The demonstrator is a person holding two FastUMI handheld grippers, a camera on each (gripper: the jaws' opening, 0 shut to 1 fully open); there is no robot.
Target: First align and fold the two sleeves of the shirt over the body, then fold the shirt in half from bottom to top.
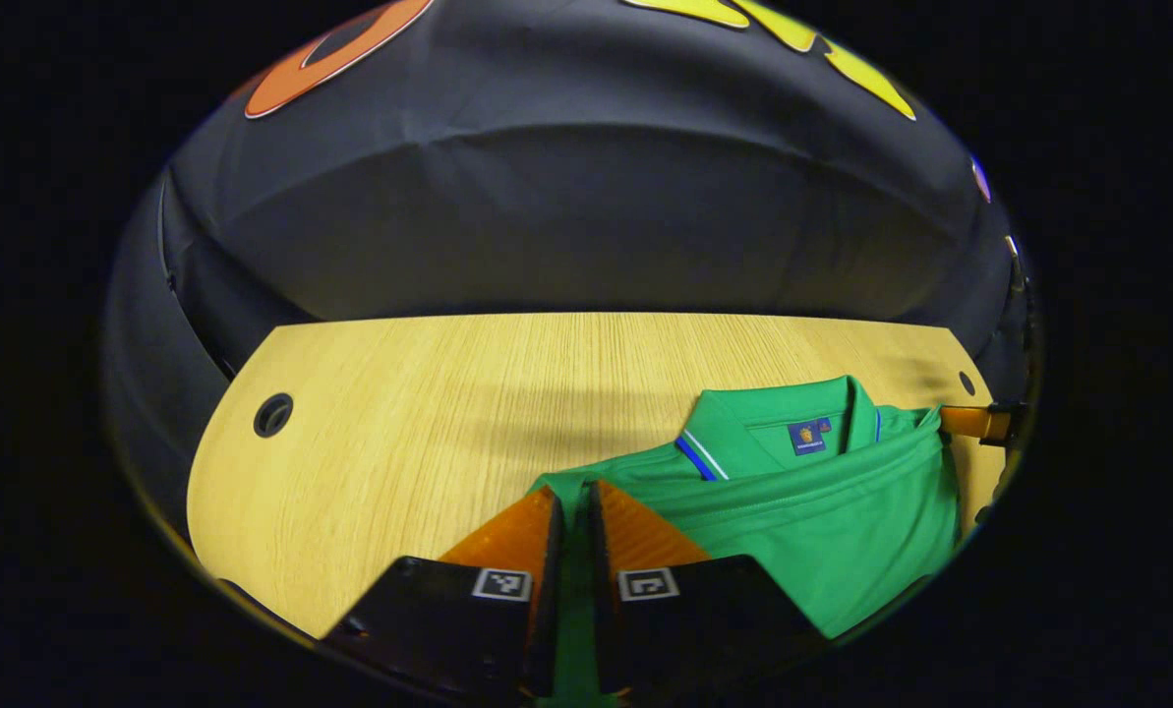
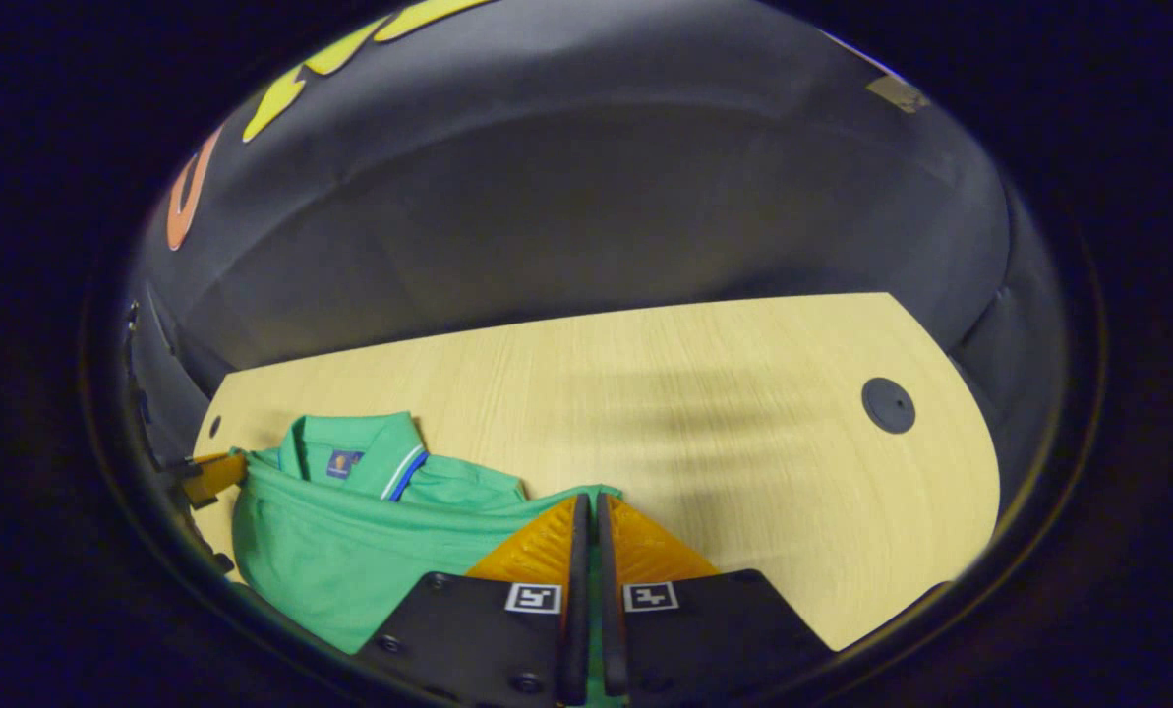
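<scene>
Both corners pinched: left gripper (image 1: 573, 501) and right gripper (image 2: 588, 511) clenched on the green shirt (image 1: 822, 521), hem carried up near the collar on the worktop (image 1: 399, 413). Final fold nearly down; sleeves probably tucked underneath.

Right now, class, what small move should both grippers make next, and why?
Probably lower the hem toward the collar and release. Left gripper and right gripper each pinch the green shirt, its bottom edge already carried near the collar above the table.
</scene>
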